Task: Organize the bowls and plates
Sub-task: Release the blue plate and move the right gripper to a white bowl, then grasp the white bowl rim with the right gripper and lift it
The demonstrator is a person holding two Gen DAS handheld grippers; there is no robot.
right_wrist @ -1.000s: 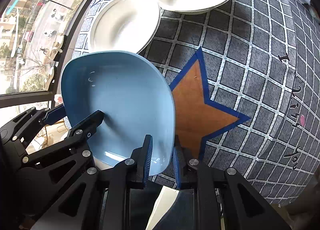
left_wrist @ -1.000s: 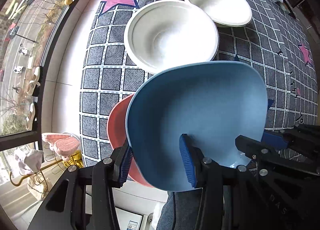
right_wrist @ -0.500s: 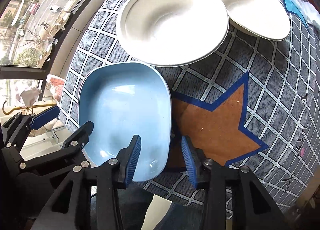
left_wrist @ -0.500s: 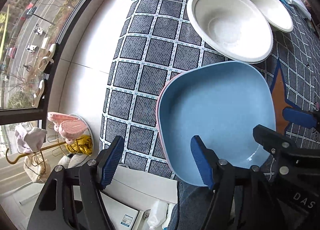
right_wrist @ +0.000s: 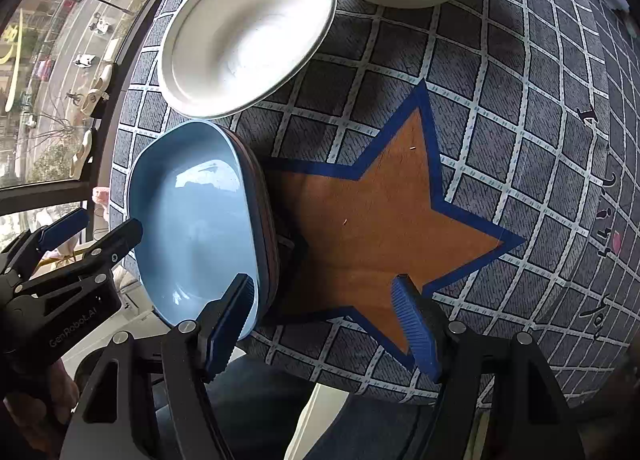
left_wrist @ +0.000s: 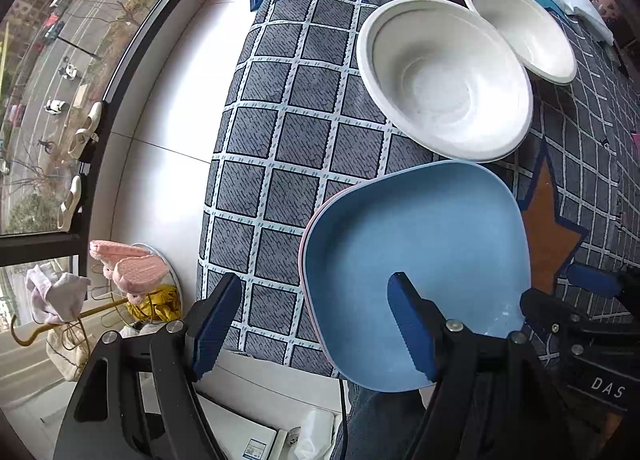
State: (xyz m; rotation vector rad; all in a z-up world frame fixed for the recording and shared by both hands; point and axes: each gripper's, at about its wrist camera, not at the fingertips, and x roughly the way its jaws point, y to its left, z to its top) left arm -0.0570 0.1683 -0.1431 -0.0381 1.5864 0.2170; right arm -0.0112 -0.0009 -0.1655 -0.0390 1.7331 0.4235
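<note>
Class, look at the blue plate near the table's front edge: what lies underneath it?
Under the blue plate a pink rim peeks out along its left edge, so it sits stacked on at least one other plate. How many lie below, and their full shape, cannot be seen: the blue plate covers them.

daylit window [left_wrist: 44, 71] over a street, white floor [left_wrist: 168, 107], checked cloth [left_wrist: 304, 107].

The blue plate [left_wrist: 416, 260], gripped a second ago by both grippers, now lies stacked on the pink plate [left_wrist: 316, 215]; left gripper [left_wrist: 312, 324] and right gripper [right_wrist: 324, 320] have just been opening, fingers off its rim.
</note>
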